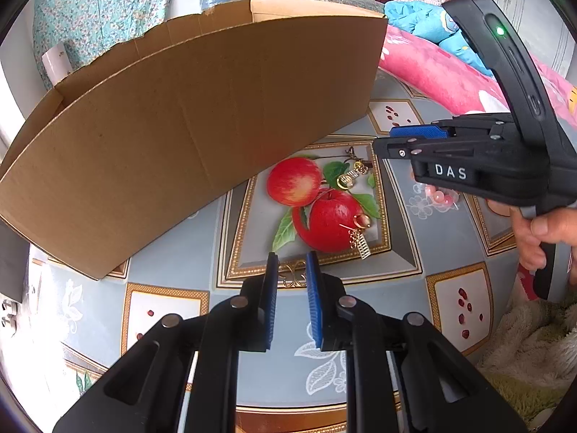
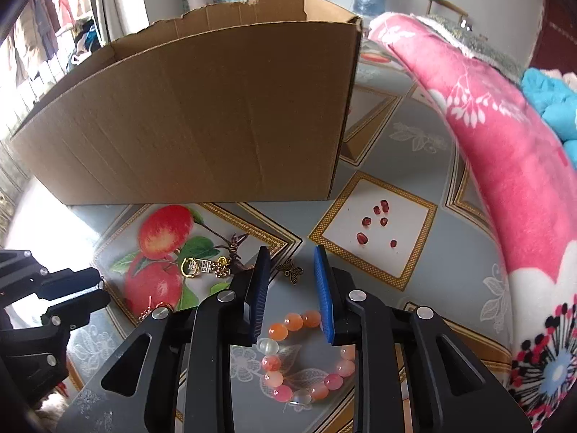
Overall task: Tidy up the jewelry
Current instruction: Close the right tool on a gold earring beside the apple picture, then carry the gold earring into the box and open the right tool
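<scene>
A tablecloth printed with red apples, gold-framed panels and grey leaves covers the surface. A tall open cardboard box stands on it, beyond both pairs of fingers. A pink floral blanket lies along the right side, with blue bedding behind it; a teal flowered cloth hangs on the far wall, and a person sits in the far corner.

The right gripper has its blue-padded fingers slightly apart with nothing between them. A bracelet of pink and orange beads lies on the cloth beneath and between the fingers, closer to the camera than the tips; part of its loop is hidden behind the right-hand finger. A small bronze butterfly charm lies just past the tips, between them. Left of the left finger sits a gold earring with a ladder-like drop.

The left gripper shows a narrow gap, empty. A thin gold ornament on the cloth shows through that gap, too small to make out. A second gold earring lies just beyond and right of its fingertips, on the printed apple.

A hand grips the right gripper's handle, cut off at the frame edge.
</scene>
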The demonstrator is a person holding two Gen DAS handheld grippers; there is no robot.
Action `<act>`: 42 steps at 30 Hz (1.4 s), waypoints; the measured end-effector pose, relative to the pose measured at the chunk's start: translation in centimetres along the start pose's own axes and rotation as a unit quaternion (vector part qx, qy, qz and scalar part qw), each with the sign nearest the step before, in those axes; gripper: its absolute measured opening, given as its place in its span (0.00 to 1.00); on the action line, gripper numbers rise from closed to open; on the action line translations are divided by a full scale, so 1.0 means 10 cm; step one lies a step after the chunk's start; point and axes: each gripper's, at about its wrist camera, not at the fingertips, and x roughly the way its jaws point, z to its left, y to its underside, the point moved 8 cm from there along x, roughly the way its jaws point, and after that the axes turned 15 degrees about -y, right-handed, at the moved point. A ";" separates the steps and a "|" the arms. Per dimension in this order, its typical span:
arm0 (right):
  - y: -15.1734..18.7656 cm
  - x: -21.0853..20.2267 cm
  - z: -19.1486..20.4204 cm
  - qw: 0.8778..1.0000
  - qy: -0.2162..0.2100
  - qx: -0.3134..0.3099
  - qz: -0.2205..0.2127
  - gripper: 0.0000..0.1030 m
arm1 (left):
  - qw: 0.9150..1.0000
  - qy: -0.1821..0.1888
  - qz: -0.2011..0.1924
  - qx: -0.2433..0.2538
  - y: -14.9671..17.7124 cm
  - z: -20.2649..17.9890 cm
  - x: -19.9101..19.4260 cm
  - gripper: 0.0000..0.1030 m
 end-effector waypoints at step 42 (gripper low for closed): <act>-1.72 0.04 0.60 0.966 -0.243 -0.076 0.047 0.06 | 0.994 0.086 0.014 -0.065 -1.64 0.93 0.03 0.14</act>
